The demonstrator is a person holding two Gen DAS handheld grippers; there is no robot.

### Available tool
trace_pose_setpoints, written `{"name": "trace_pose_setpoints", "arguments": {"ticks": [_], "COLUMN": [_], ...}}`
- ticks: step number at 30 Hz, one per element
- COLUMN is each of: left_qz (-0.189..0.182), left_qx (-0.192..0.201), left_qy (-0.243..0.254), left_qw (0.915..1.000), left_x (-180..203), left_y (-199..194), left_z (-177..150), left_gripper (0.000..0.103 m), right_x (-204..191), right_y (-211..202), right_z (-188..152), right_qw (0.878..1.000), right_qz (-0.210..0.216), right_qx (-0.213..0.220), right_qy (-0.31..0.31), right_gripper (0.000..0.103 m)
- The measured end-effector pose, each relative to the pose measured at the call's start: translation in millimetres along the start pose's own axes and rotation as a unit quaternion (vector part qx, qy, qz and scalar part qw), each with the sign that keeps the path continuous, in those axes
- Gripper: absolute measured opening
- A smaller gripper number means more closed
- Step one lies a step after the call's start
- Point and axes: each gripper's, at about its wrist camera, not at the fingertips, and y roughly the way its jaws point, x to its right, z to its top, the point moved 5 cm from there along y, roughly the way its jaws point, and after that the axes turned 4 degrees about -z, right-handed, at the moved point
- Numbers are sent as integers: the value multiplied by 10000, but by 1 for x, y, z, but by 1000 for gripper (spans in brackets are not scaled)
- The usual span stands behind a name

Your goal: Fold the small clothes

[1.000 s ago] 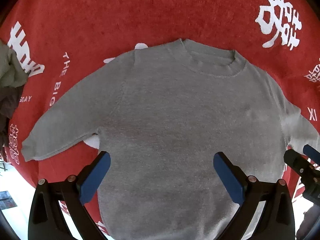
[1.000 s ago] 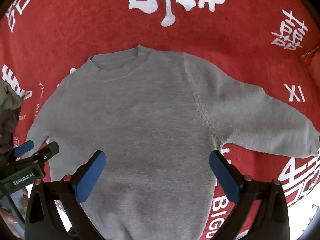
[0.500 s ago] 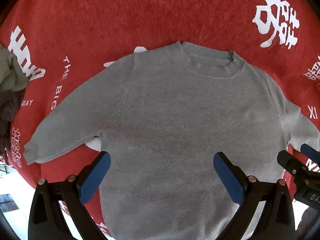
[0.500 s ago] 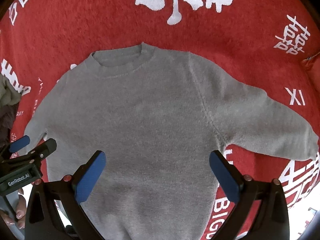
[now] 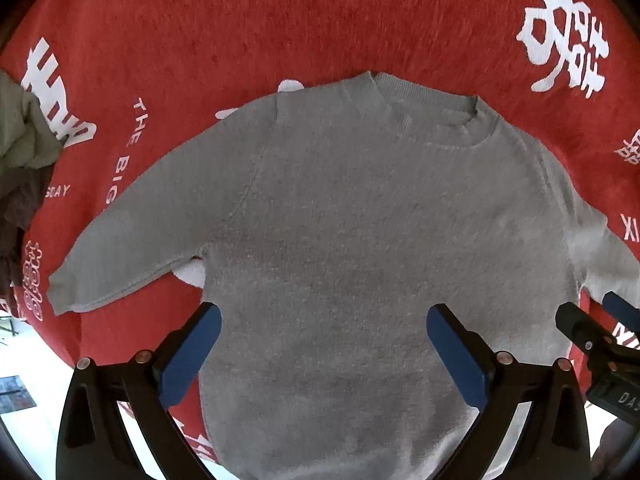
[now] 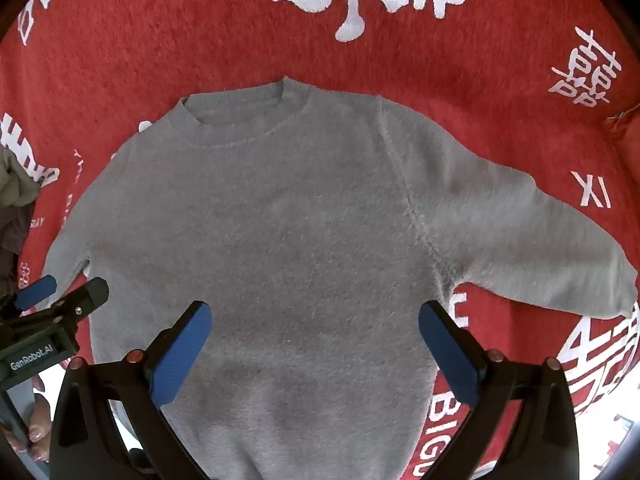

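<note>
A small grey sweater (image 5: 360,220) lies flat and face up on a red cloth with white characters (image 5: 200,20), collar far, both sleeves spread out. It also shows in the right wrist view (image 6: 300,220). My left gripper (image 5: 322,344) is open and empty, hovering above the sweater's lower body. My right gripper (image 6: 314,340) is open and empty above the lower body too. The right gripper shows at the right edge of the left wrist view (image 5: 596,320), and the left gripper at the left edge of the right wrist view (image 6: 56,300).
A heap of other clothes (image 5: 20,160), pale green and dark, lies at the left edge of the red cloth. The cloth's near edge (image 5: 60,344) gives way to a pale floor below.
Both grippers have drifted slightly, so the sweater sits a little lower in both views. The sweater lies as before. Both grippers stay open.
</note>
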Motion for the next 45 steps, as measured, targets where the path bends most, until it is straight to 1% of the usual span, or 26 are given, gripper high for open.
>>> {"name": "trace_pose_setpoints", "arguments": {"ticks": [11,17,45], "left_qz": [20,61,-84], "left_qx": [-110,-92,-201], "left_qy": [107,113,-159], "left_qw": [9999,9999,9996], "left_x": [2,-3,-37], "left_y": [5,5,11], "left_z": [-6,-6,-10], "left_gripper": [103,103,103], "right_x": [-4,-5,-26], "right_y": [1,1,1], "right_z": [-4,-4,-5], "right_qw": [10000,10000,9998], "right_qz": [-21,-37,-139], "right_qx": [-42,-52,-61], "right_qy": [-4,49,-93], "right_gripper": [103,103,103]}}
